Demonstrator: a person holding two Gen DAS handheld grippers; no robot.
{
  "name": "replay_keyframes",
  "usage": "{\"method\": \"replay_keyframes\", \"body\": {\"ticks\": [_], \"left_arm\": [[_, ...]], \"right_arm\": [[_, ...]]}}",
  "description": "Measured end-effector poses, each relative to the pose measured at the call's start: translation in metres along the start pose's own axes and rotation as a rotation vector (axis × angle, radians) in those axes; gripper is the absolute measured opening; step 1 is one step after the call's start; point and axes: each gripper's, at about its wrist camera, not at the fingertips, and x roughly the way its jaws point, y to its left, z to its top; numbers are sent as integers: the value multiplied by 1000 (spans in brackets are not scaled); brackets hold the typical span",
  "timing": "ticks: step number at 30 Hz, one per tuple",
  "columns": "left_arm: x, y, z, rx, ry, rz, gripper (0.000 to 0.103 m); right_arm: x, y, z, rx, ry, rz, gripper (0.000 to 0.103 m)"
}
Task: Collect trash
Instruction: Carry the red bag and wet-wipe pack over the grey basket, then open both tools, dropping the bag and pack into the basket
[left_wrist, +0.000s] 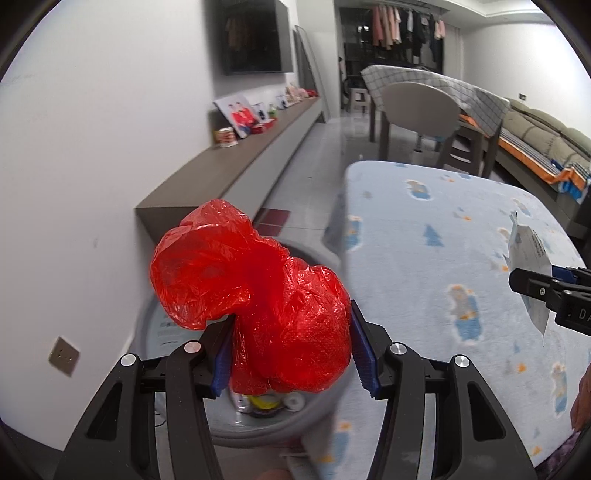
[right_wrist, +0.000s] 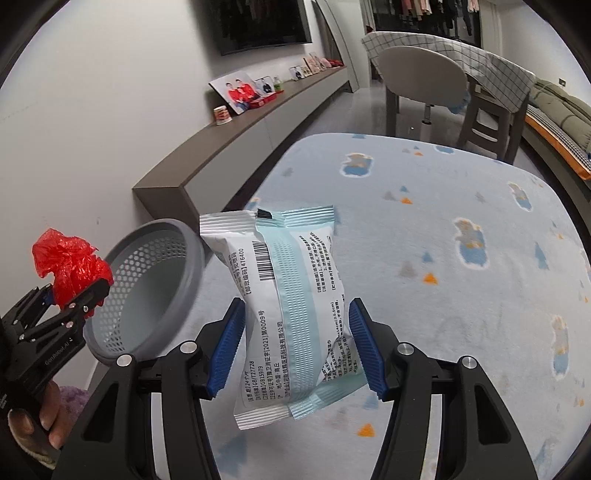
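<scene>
Left gripper (left_wrist: 291, 350) with red bag (left_wrist: 255, 291) above grey bin (right_wrist: 147, 288).

Even, bright indoor light fills both views, with soft shadows. Fisheye bending curves the walls, and black corners ring each frame. Below the left gripper (left_wrist: 291, 345), the grey basket (left_wrist: 317, 417) smears with motion blur; glossy floor ahead shows faint glare.

A pale blue blanket (right_wrist: 443, 206) printed with bears and small trees covers the table, otherwise bare.

Crinkly glossy red plastic bag (left_wrist: 255, 295); bin (right_wrist: 147, 280) prob. matt plastic.
</scene>
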Motion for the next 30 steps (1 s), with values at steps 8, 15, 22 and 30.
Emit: {"method": "replay_keyframes", "body": {"ticks": [8,15,22,30], "left_arm": [[13,62,3,-87,2,84,53],[30,88,3,-120,28,86,54],[46,95,1,-111,41,113,59],[48,106,-2,-149,52,102,68]], "right_arm": [[38,89,20,-121,25,100,56],[70,127,29,-172,56,130,56],[92,144,33,-195,79,138,56],[104,146,37,-189,91,152,56]]}}
